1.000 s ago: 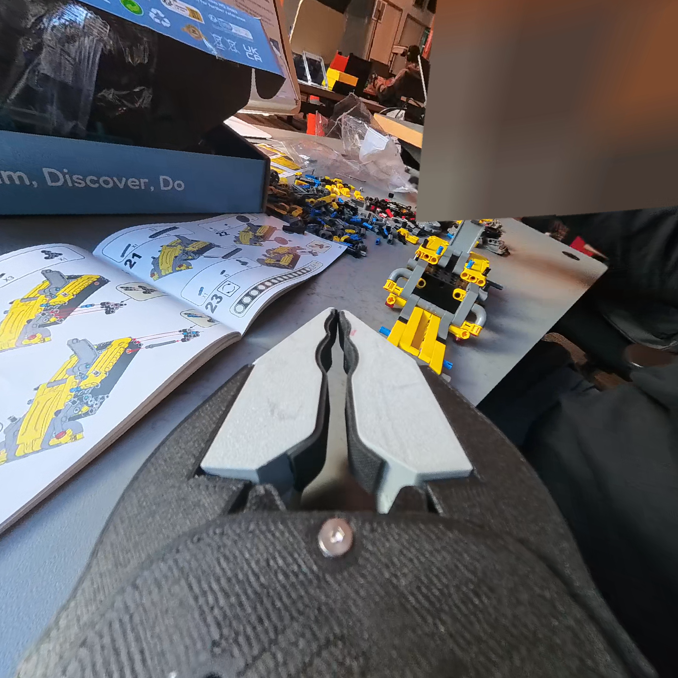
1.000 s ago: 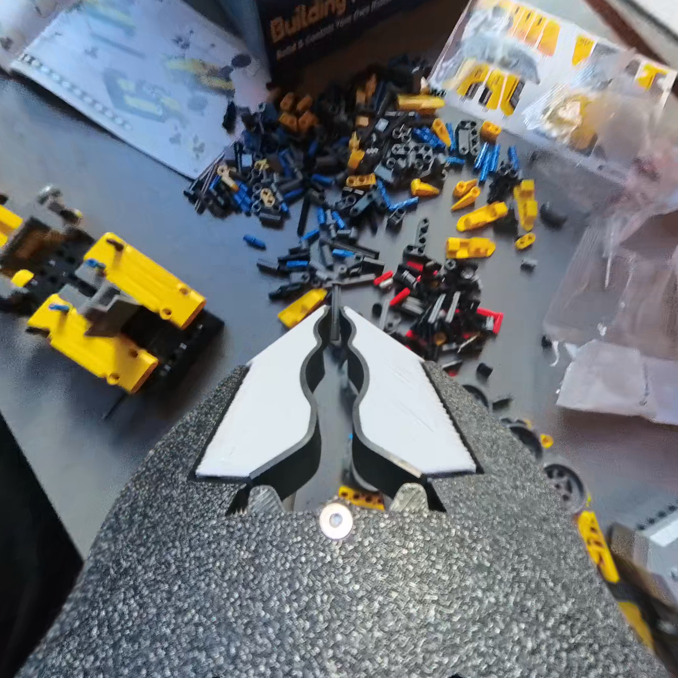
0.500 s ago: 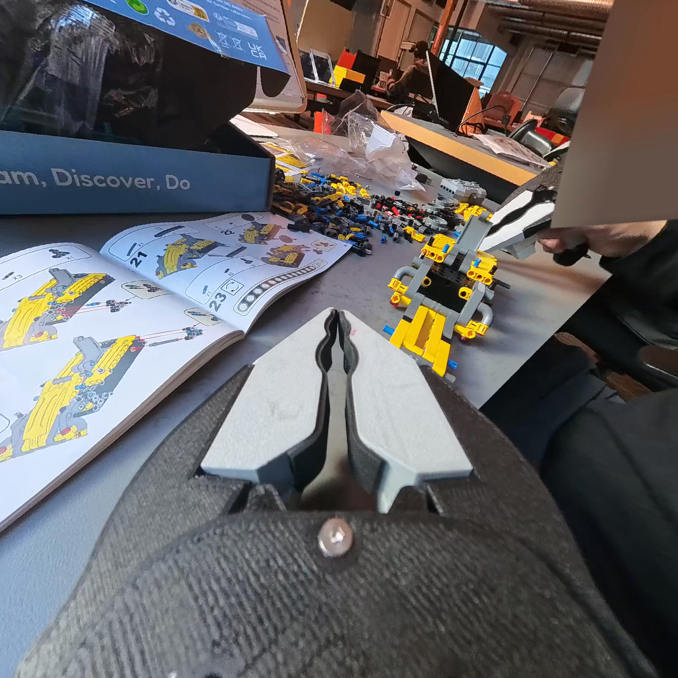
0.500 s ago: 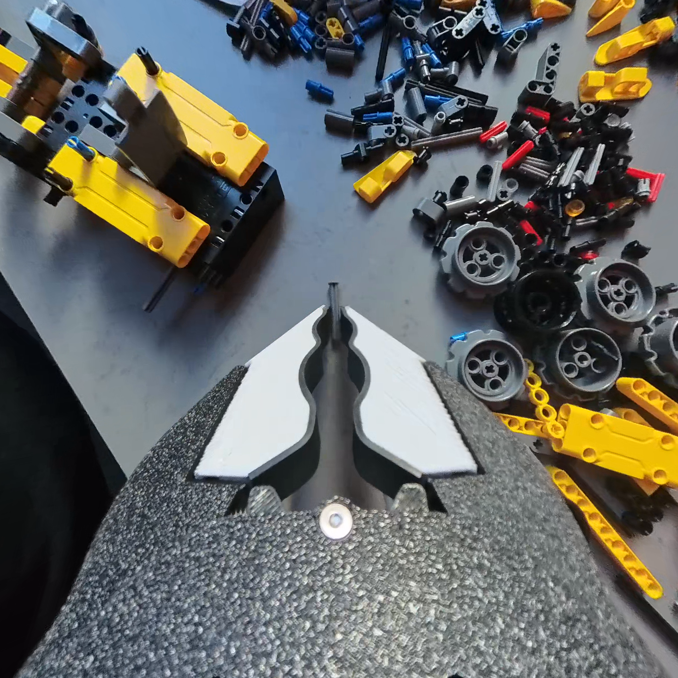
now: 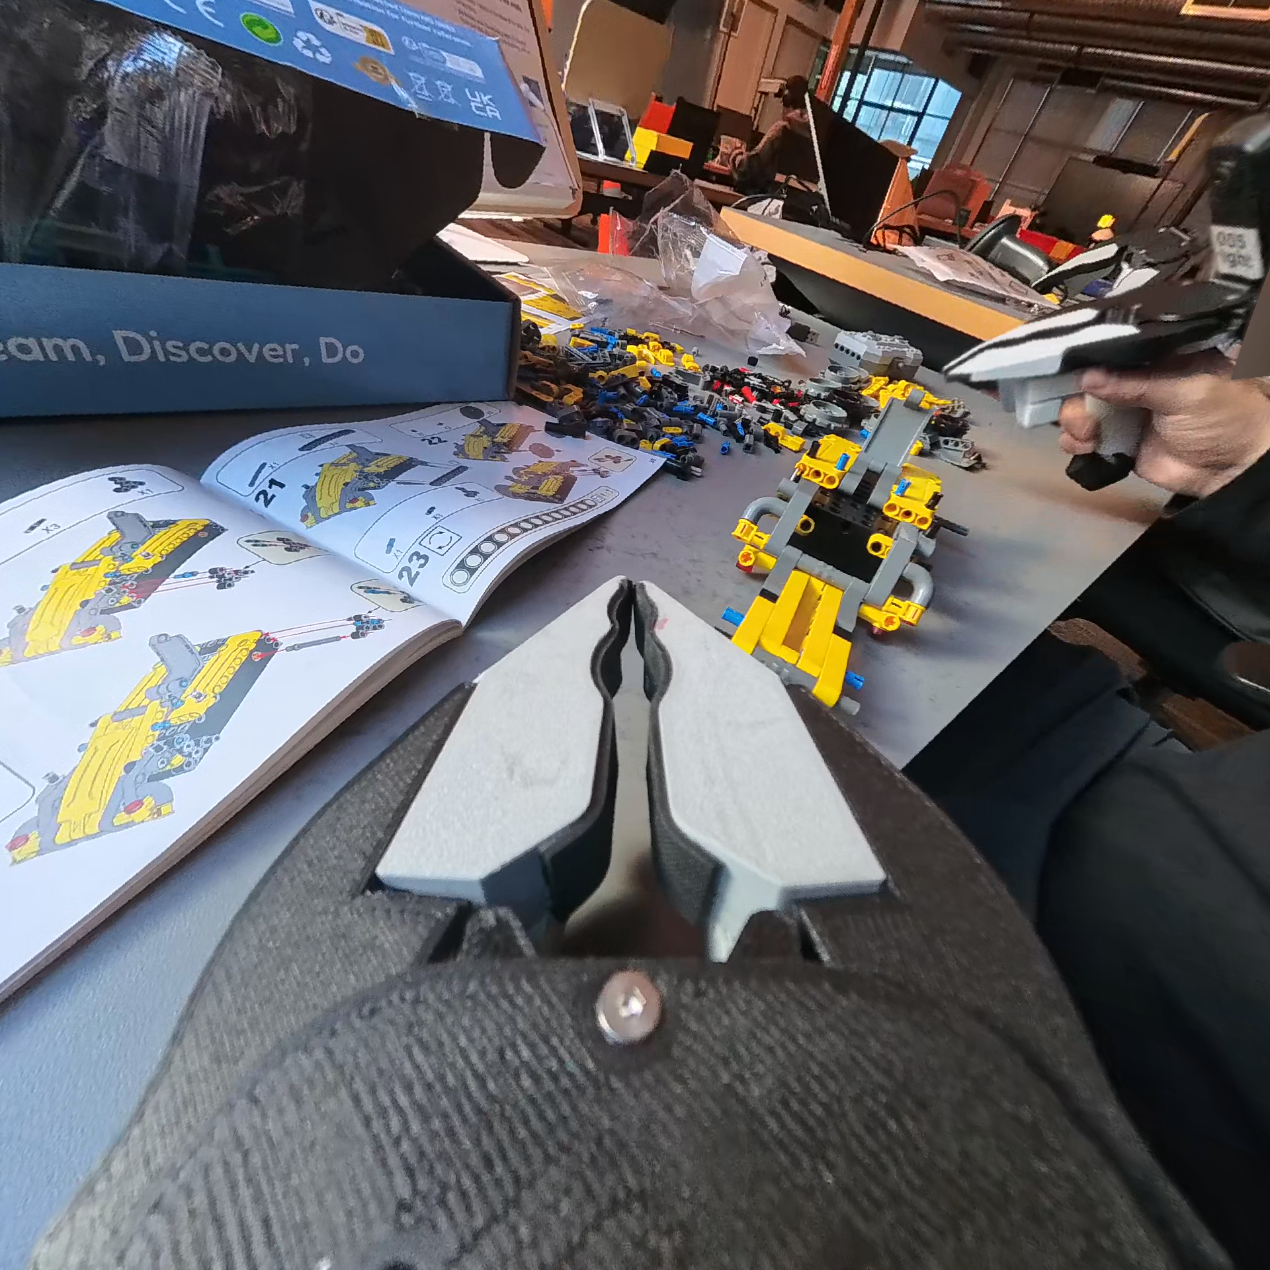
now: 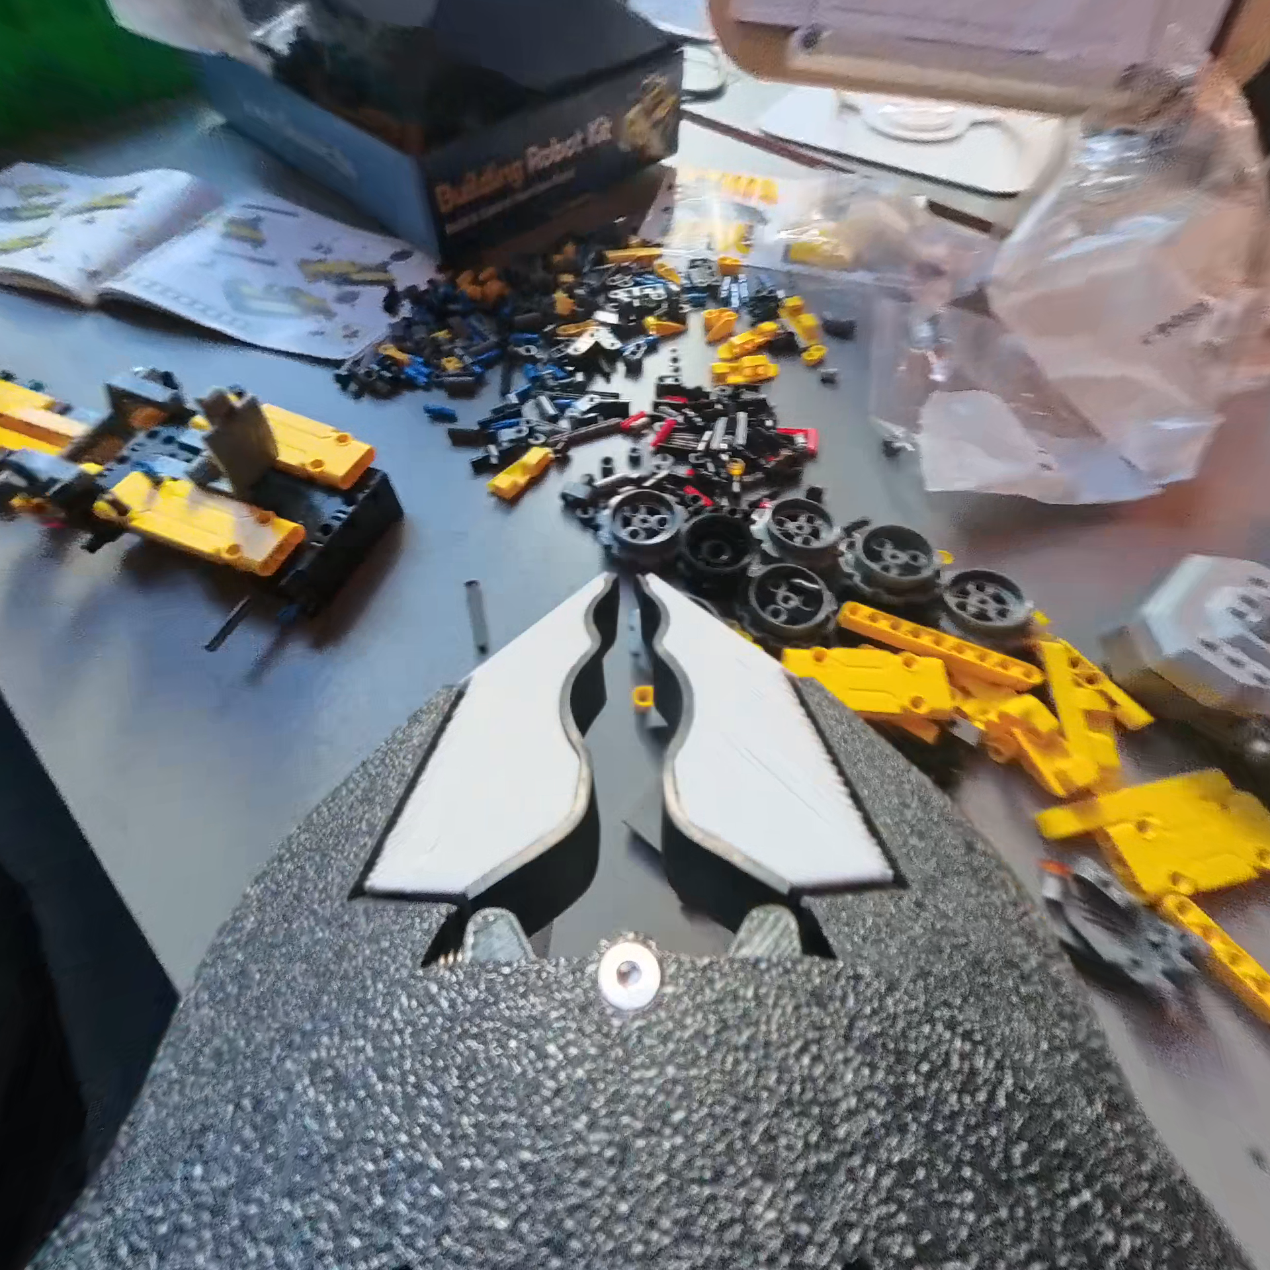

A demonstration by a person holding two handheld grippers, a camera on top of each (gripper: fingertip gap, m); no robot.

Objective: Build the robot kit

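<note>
Your workshop's grey table [image 5: 673, 543] carries scattered building bricks [image 6: 618, 385]; left gripper [image 5: 631, 585] clenched empty, right gripper [image 6: 627, 578] now parted, its black axle [image 6: 475, 615] dropped.

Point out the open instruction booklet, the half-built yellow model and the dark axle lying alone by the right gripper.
instruction booklet [image 5: 288, 591], left wrist view, on the right-hand open page.
half-built yellow model [image 5: 800, 622], left wrist view, on its yellow front panel.
dark axle [image 6: 476, 615], right wrist view, mid-shaft.
</note>
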